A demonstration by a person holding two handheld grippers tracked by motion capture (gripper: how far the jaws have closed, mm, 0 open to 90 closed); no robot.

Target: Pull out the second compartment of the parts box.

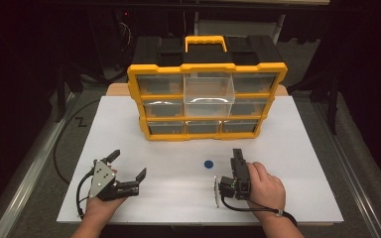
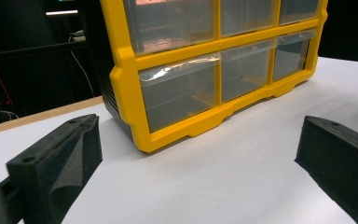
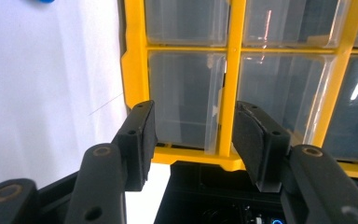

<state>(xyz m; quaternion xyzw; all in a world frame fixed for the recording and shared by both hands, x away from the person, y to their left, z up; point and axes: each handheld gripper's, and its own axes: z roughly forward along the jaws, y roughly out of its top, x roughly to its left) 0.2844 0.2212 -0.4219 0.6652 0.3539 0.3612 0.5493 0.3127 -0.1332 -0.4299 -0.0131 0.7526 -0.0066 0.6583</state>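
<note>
Right tool [image 1: 238, 154] rests low on the white bench [image 1: 297, 198], jaws half spread with nothing between them, pointing toward 12 o'clock at the yellow drawer organizer [image 1: 207, 67]. In the right gripper view its pads frame the organizer's clear drawers with a gap to spare. Left tool [image 1: 127, 164] sits at about 8 o'clock from the organizer, jaws spread wide and empty, aimed at the cabinet's lower left corner.

A small blue disc [image 1: 208, 164] lies on the bench just beside the right tool, at its 9 o'clock. One middle drawer [image 1: 209, 95] stands pulled out of the organizer's front.

This looks like the approach step, with nothing grasped yet. Next, the right tool likely needs to swing over the disc, lower around it and pinch, before carrying it to the pulled-out drawer.
</note>
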